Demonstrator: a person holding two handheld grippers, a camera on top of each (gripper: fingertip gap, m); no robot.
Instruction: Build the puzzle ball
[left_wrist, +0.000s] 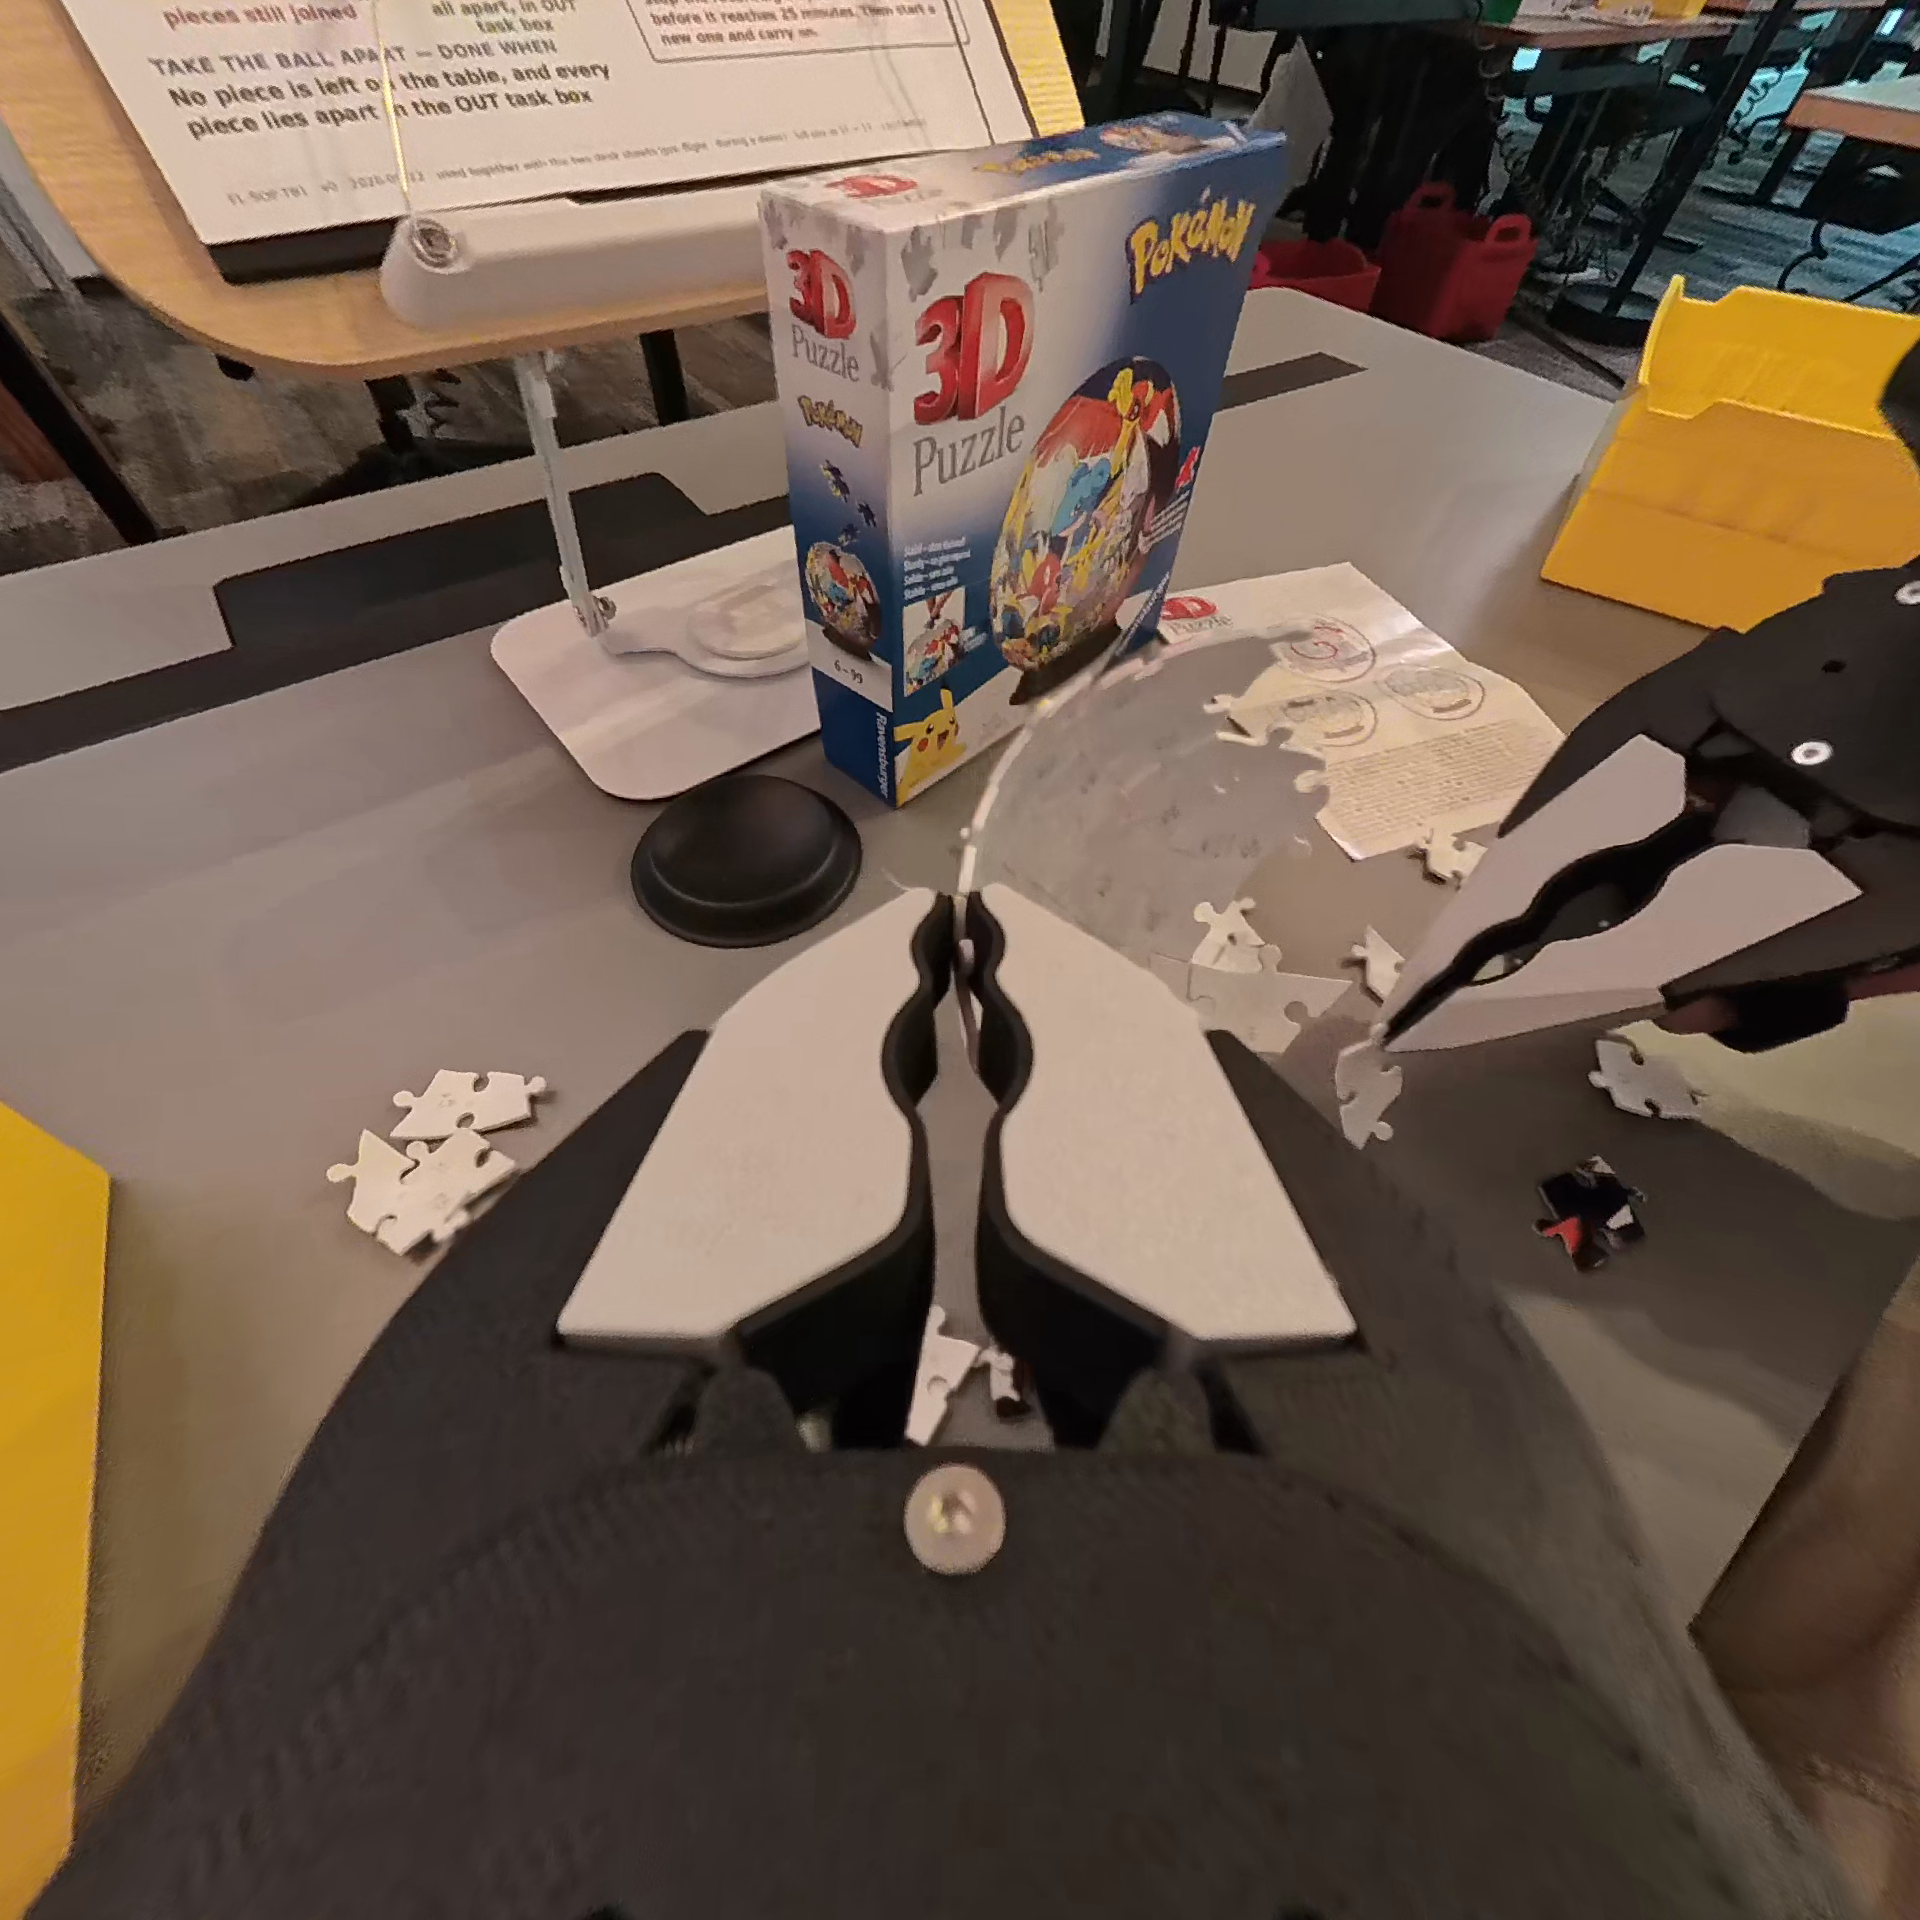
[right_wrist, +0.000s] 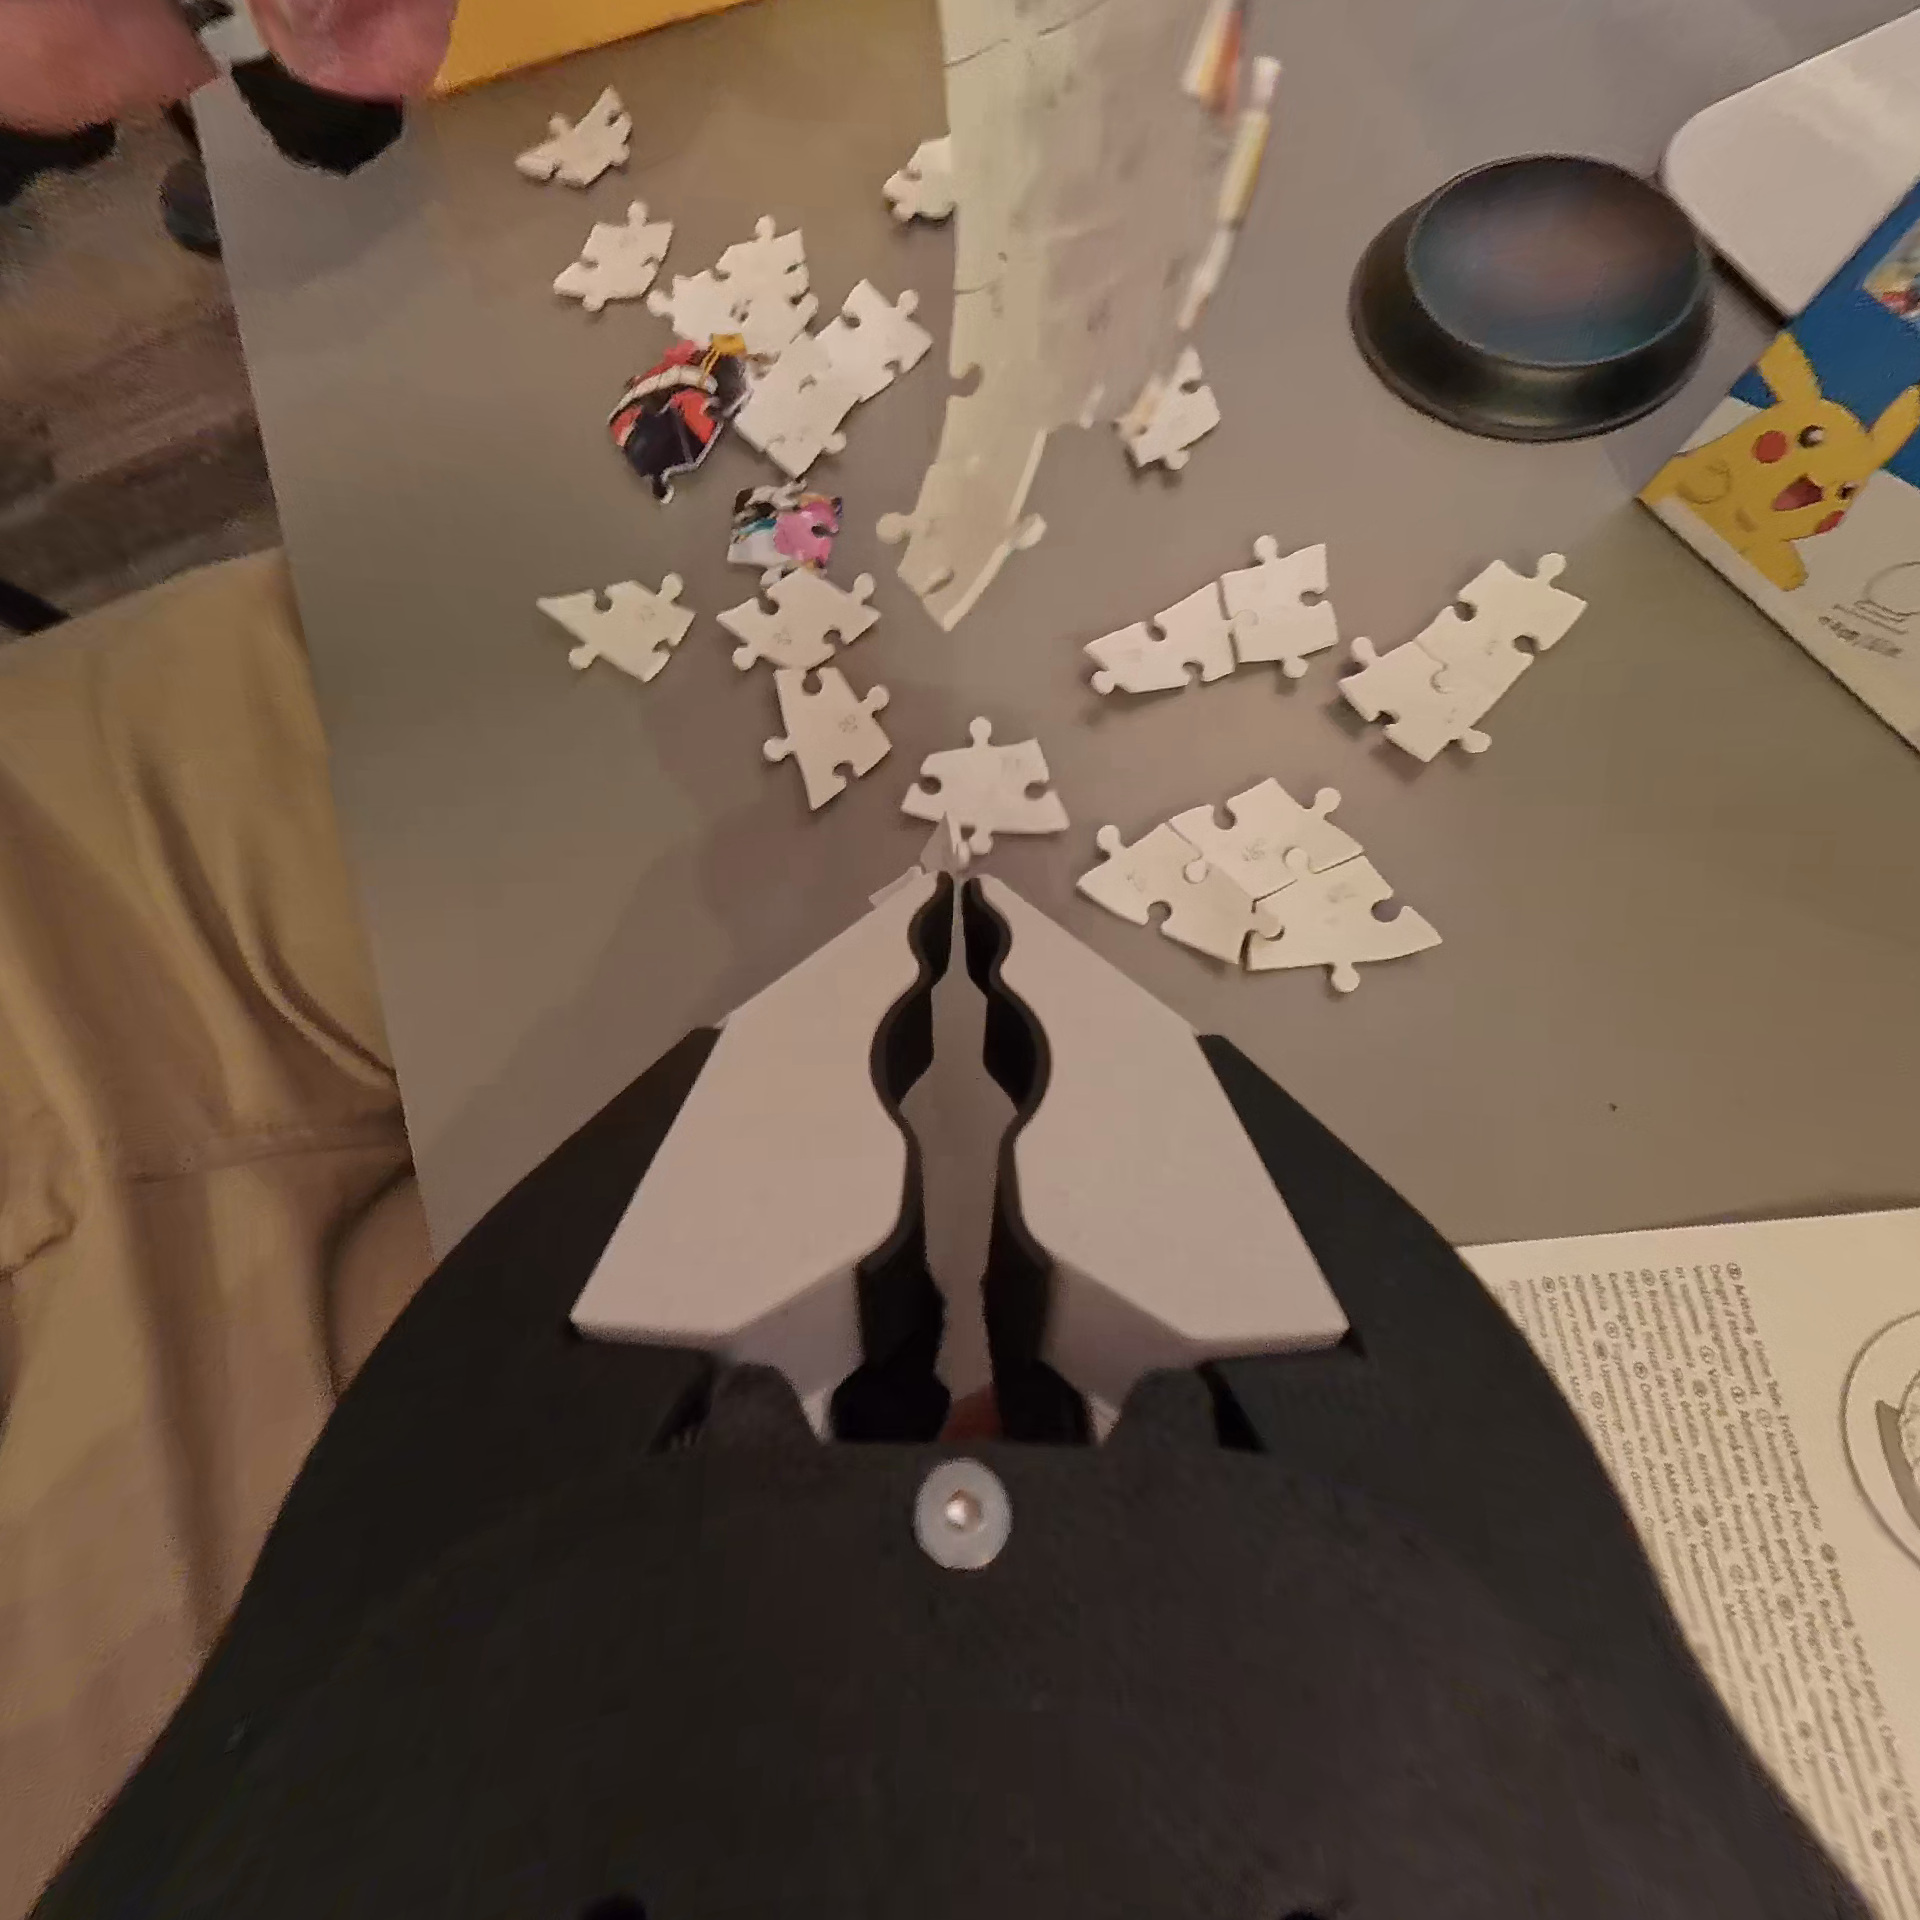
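While both tongs pinch, the ball shell blurs.
Left gripper (left_wrist: 961, 914) clamps the half-built shell (left_wrist: 1122, 800) by its edge; right gripper (left_wrist: 1387, 1034) nips one white piece (left_wrist: 1366, 1091), seen edge-on in its own view.

Grey bench (left_wrist: 260, 883). Resting on it: upright puzzle box (left_wrist: 1008, 447), black domed stand (left_wrist: 746, 857), unfolded instruction sheet (left_wrist: 1382, 707), white base plate (left_wrist: 644, 707), yellow bin (left_wrist: 1745, 457), loose puzzle pieces (right_wrist: 1262, 883), mostly white side up.
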